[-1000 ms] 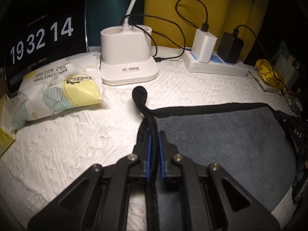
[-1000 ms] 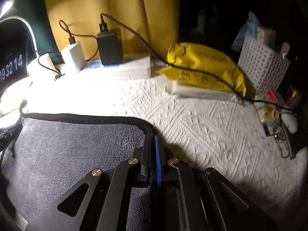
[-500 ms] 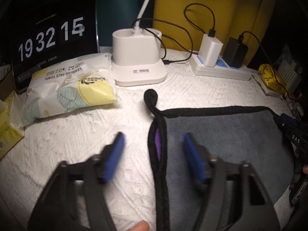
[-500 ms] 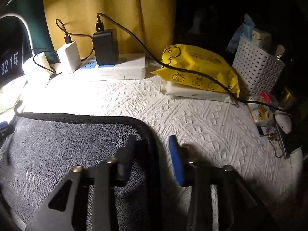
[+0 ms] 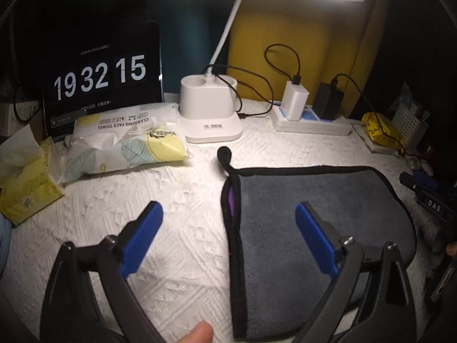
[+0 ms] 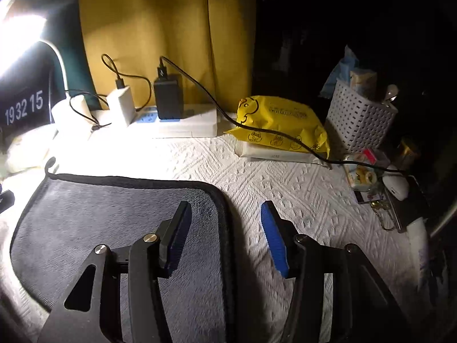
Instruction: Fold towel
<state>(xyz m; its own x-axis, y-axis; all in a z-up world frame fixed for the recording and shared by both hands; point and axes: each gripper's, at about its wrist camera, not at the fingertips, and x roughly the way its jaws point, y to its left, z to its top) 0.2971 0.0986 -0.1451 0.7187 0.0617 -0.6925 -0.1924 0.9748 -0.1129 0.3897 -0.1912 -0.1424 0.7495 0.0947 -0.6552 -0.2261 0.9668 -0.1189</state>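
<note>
A grey towel (image 5: 320,214) with black trim lies folded flat on the white textured table cover; it also shows in the right wrist view (image 6: 114,217). A purple layer peeks out at its left edge, and a black hang loop (image 5: 224,154) sticks out at its far left corner. My left gripper (image 5: 228,211) is open wide and empty, raised above the towel's left edge. My right gripper (image 6: 225,214) is open and empty, straddling the towel's right edge from above. The right gripper's body (image 5: 428,191) shows at the right of the left wrist view.
At the back stand a clock screen (image 5: 100,77), a wipes pack (image 5: 122,143), a white lamp base (image 5: 211,114) and a power strip with chargers (image 5: 311,117). A tissue box (image 5: 25,183) sits left. A yellow pack (image 6: 280,125), a white basket (image 6: 360,120) and small items sit right.
Both grippers were shut on the towel's edges one second ago. They opened, let go of the towel, and pulled back and up. The towel now lies flat.
</note>
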